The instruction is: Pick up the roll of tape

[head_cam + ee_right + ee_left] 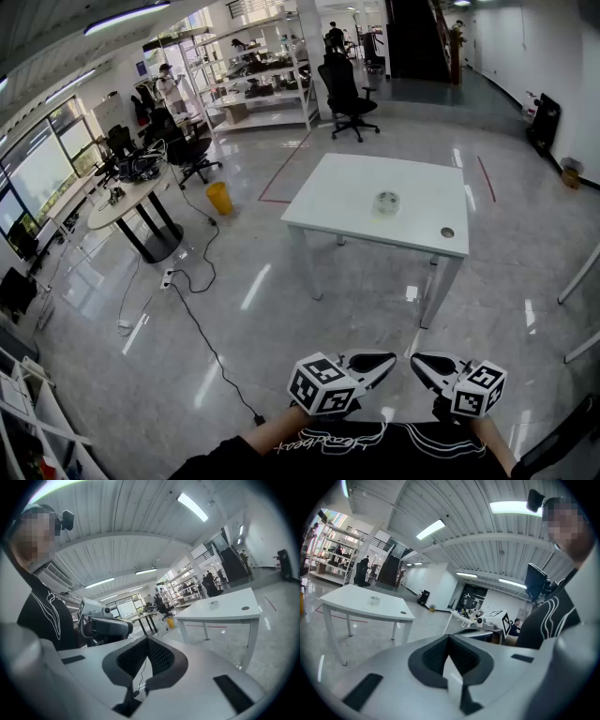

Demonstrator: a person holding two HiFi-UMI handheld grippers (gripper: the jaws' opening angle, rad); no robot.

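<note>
The roll of tape (387, 202) is a small clear ring lying on the white table (349, 204), a few steps ahead of me. It also shows far off in the left gripper view as the tape (373, 601) and in the right gripper view as the tape (214, 604). My left gripper (388, 359) and right gripper (418, 362) are held low by my body, tips pointing toward each other. The left gripper (449, 637) is shut with nothing in it. The right gripper (147, 639) is shut and holds nothing either.
A round cable port (447, 232) sits near the table's right front corner. A black office chair (345, 89) stands behind the table. To the left are a yellow bin (218, 198), a round table (131, 192) and a cable (202, 328) across the glossy floor.
</note>
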